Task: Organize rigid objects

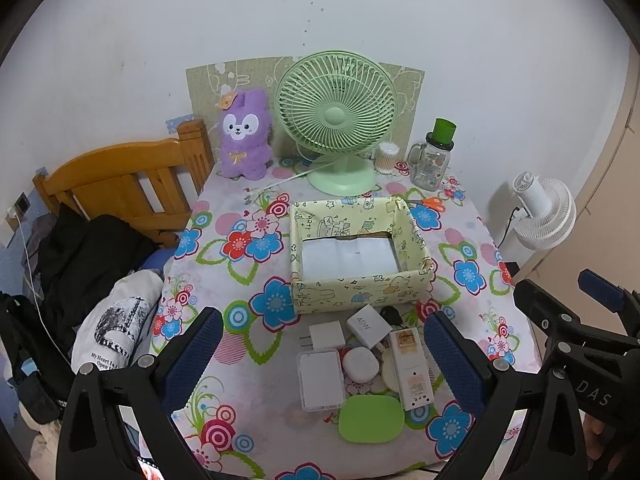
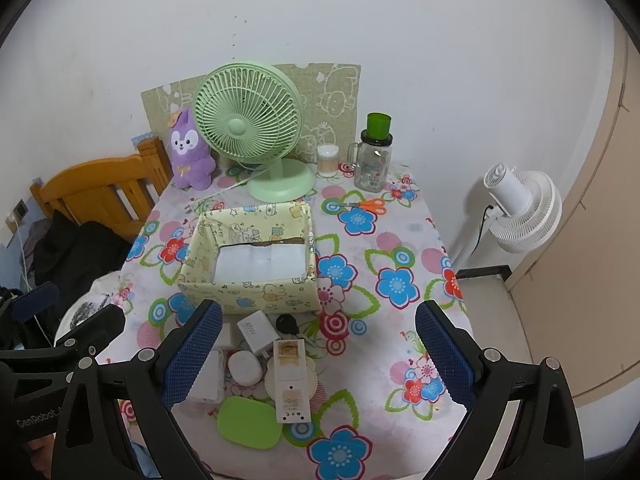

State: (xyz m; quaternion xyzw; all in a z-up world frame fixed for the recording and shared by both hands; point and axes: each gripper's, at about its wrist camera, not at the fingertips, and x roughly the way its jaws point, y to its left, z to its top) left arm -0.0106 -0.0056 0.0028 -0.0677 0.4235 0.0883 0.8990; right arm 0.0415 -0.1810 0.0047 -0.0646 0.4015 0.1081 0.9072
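Progress: no item is seen moved into the box (image 1: 356, 294); sorting is judged not yet begun.
Table (image 1: 472, 240): a flowered cloth is spread over it; everything else is carried on it.
Box: it is set at mid-table, open-topped; only a pale liner is seen inside.
Pile: the rigid objects are clustered on the near side of the box, just beside its front wall, touching or overlapping one another.
Remote (image 1: 412, 368): the white slab is laid partly over a round cream disc (image 1: 387, 372).
Flat case (image 1: 321, 380): white, left of the pile.
Green case (image 1: 370, 418): nearest the table edge.
Chargers: a 45W block (image 1: 368, 325) and a plug cube (image 1: 326, 336) lie closest to the box.
Round white case (image 1: 360, 364): wedged mid-pile.
Black piece (image 1: 390, 314): small, by the box corner; its kind cannot be told.
Left gripper (image 1: 324, 364): spread wide, empty, held above the pile.
Right gripper (image 2: 318, 356): spread wide, empty, held above the pile's right side.
Remaining: every pile item is judged still to be boxed.
Surroundings: a green fan (image 1: 336, 120), plush (image 1: 244, 136), jar (image 1: 434, 160), swab tub (image 1: 387, 156) and scissors (image 1: 430, 203) are ranged behind the box, well apart from the pile.
Obstructions: none is seen between pile and box; the overlap of the items is judged the main hindrance to a clean pick.
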